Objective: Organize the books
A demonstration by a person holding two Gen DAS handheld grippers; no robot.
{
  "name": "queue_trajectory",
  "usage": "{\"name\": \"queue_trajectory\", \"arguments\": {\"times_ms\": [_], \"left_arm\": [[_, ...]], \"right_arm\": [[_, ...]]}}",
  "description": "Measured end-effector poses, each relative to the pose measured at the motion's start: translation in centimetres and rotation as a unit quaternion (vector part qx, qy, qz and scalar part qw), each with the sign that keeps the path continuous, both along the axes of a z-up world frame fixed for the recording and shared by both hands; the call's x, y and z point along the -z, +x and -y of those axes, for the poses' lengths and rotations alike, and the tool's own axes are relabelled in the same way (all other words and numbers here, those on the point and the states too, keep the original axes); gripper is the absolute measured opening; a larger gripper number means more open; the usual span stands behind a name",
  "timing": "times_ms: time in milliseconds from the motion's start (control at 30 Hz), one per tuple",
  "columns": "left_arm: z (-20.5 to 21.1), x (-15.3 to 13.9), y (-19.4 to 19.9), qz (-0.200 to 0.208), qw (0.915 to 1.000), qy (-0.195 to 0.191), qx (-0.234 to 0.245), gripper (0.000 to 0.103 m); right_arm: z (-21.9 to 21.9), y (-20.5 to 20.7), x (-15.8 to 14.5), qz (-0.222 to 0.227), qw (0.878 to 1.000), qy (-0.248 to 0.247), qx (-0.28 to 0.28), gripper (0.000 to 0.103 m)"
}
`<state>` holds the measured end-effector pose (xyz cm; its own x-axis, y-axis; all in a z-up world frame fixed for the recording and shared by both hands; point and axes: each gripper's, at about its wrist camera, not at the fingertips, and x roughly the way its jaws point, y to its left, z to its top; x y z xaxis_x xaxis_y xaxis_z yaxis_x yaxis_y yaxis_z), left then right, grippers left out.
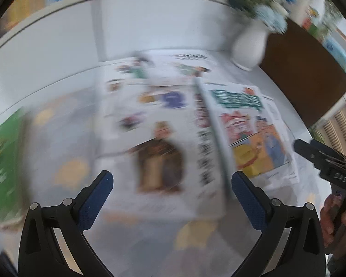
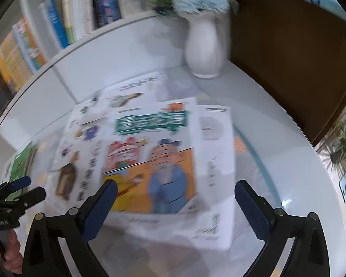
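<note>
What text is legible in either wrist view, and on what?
"DAS": right gripper, on its body, left wrist view.
"GenRobot.AI": left gripper, on its body, right wrist view; small, so uncertain.
Green title on the top book: too blurred.
Other book covers, barcode, shelf book spines: too blurred.

Left gripper (image 1: 171,199): matte black plastic frame, two angled arms, each ending in dark blue finger pad (image 1: 95,199) with fine dimpled texture. Round silver pivot pins on each arm, triangular cut-outs in lower frame. Right gripper (image 2: 175,207): identical build, blue textured pads (image 2: 251,209), silver pins, black linkage. White lettering on black body of each tool, blurred, partly legible at best. Fingers (image 1: 329,219) wrapped round black handle; no sleeve visible.
</note>
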<state>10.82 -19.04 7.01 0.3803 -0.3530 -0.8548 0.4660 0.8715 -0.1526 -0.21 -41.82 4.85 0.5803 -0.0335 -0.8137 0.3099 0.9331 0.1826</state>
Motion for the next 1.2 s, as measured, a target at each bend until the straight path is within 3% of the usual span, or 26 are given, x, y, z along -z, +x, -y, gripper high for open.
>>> {"name": "queue_trajectory", "arguments": {"times_ms": [33, 167, 233, 400, 533, 633, 900, 1033, 1100, 1200], "left_arm": [[1.4, 0.3, 0.3, -0.005, 0.9999, 0.0, 0.011, 0.092], [5.4, 1.4, 1.0, -0.026, 0.9987, -0.017, 0.039, 0.079], [6.5, 2.0, 1.5, -0.051, 0.997, -0.032, 0.049, 0.05], [7.1, 3.1, 2.1, -0.078, 0.9934, -0.069, 0.048, 0.048], [7.4, 3.2, 1.9, -0.075, 0.9934, -0.065, 0.057, 0.049], [5.6, 2.7, 0.9, -0.075, 0.9927, -0.076, 0.056, 0.049], [-5.8, 2.5, -9.3, -0.109, 0.992, -0.063, 0.002, 0.049], [-11.6, 4.3, -13.1, -0.143, 0.9846, -0.075, -0.066, 0.048], [-13.5, 5.0, -14.3, -0.155, 0.9807, -0.084, -0.085, 0.04], [-15.1, 5.4, -15.9, -0.164, 0.9783, -0.092, -0.087, 0.039]], "right_arm": [[0.6, 0.3, 0.4, -0.005, 1.0, 0.006, 0.0, 0.081], [2.5, 1.6, 1.9, -0.022, 0.999, 0.031, 0.0, 0.066], [3.0, 2.0, 2.6, -0.032, 0.999, 0.033, 0.001, 0.056], [3.7, 2.9, 3.7, -0.037, 0.998, 0.049, -0.012, 0.044], [2.6, 3.4, 3.5, -0.053, 0.997, 0.033, -0.045, 0.044], [1.8, 2.4, 3.1, -0.057, 0.995, 0.049, -0.071, 0.044], [-7.6, -3.8, 1.8, -0.063, 0.975, 0.076, -0.198, 0.044], [-11.7, -6.6, 3.5, -0.089, 0.965, 0.096, -0.227, 0.043], [-13.1, -7.4, 4.7, -0.109, 0.959, 0.105, -0.238, 0.041], [-13.9, -9.0, 4.6, -0.113, 0.96, 0.069, -0.245, 0.041]]}}
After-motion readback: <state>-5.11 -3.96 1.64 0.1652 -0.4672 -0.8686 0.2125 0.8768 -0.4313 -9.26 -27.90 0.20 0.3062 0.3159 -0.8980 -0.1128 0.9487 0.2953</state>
